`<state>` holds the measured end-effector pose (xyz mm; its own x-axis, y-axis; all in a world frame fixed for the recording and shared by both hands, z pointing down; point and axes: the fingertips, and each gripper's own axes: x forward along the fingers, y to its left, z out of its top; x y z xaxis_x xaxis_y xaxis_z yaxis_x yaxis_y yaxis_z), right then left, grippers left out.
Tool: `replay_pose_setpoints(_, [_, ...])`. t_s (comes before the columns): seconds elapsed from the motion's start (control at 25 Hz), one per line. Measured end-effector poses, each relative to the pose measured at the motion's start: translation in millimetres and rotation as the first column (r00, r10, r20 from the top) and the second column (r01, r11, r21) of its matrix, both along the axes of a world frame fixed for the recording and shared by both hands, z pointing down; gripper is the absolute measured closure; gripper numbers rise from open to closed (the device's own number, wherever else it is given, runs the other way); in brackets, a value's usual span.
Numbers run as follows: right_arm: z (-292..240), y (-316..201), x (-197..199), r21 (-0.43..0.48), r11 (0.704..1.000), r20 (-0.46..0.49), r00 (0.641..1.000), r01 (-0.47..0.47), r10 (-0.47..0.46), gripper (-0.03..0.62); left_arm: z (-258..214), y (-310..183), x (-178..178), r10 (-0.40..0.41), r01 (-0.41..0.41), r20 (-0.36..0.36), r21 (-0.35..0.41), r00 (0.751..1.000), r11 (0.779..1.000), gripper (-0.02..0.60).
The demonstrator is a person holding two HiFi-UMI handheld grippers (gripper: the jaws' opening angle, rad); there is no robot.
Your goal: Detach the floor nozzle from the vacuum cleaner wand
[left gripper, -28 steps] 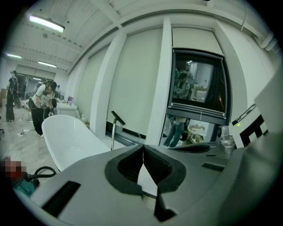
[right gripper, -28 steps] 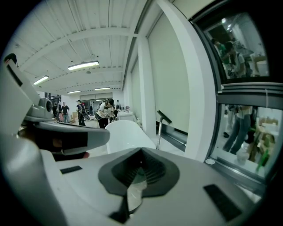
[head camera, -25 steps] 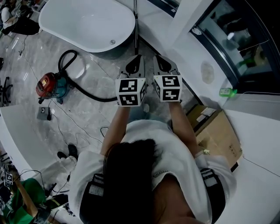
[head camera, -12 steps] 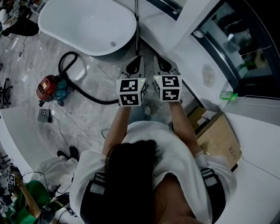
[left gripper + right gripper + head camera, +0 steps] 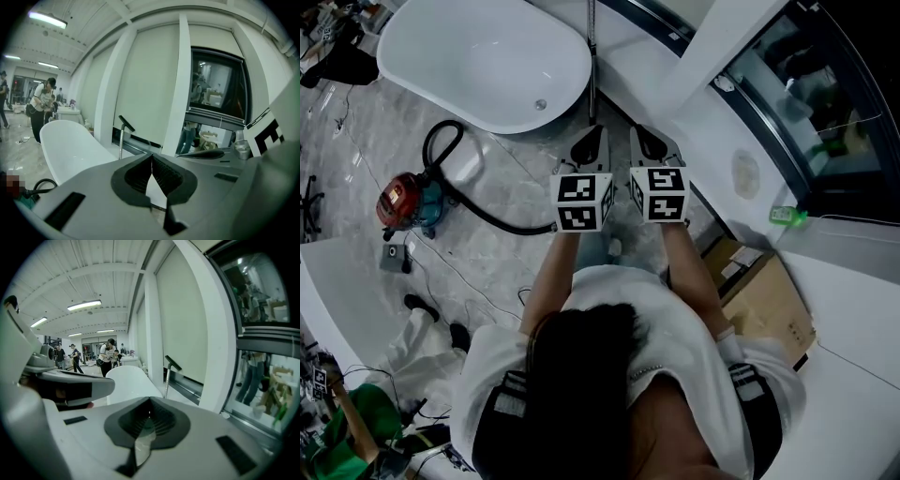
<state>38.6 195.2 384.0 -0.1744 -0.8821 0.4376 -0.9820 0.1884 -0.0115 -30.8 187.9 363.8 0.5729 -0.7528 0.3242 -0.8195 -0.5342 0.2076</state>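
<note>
Above the floor, left gripper point(image 5: 596, 127) and right gripper point(image 5: 637, 129) are held side by side, jaws closed on nothing. Wand point(image 5: 592, 56) is propped upright beside bathtub point(image 5: 478, 56), just ahead.

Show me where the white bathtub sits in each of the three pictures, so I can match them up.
Head view: the bathtub fills the upper left.
Left gripper view: the bathtub is at the lower left.
Right gripper view: the bathtub is just left of centre, below the middle.
Shared landmark: a thin upright pole stands at the tub's end. It is to the tub's right in both gripper views.
</note>
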Motion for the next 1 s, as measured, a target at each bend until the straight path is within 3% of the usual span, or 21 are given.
replay_pose_setpoints(0.32, [10, -21, 1, -0.007, 1.0, 0.019, 1.0, -0.007, 0.008, 0.579, 10, -20, 1, 0.017, -0.017, 0.038, 0.007, 0.999, 1.0, 0.577])
replay_pose_setpoints(0.56, [8, -65, -10, -0.01, 1.0, 0.01, 1.0, -0.013, 0.013, 0.579, 10, -64, -11, 0.01, -0.01, 0.019, -0.007, 1.0, 1.0, 0.577])
replay_pose_setpoints(1.0, [0, -101, -22, 0.007, 0.999, -0.015, 0.999, -0.036, 0.036, 0.579, -2, -106, -17, 0.052, -0.052, 0.004, 0.022, 0.999, 0.998, 0.577])
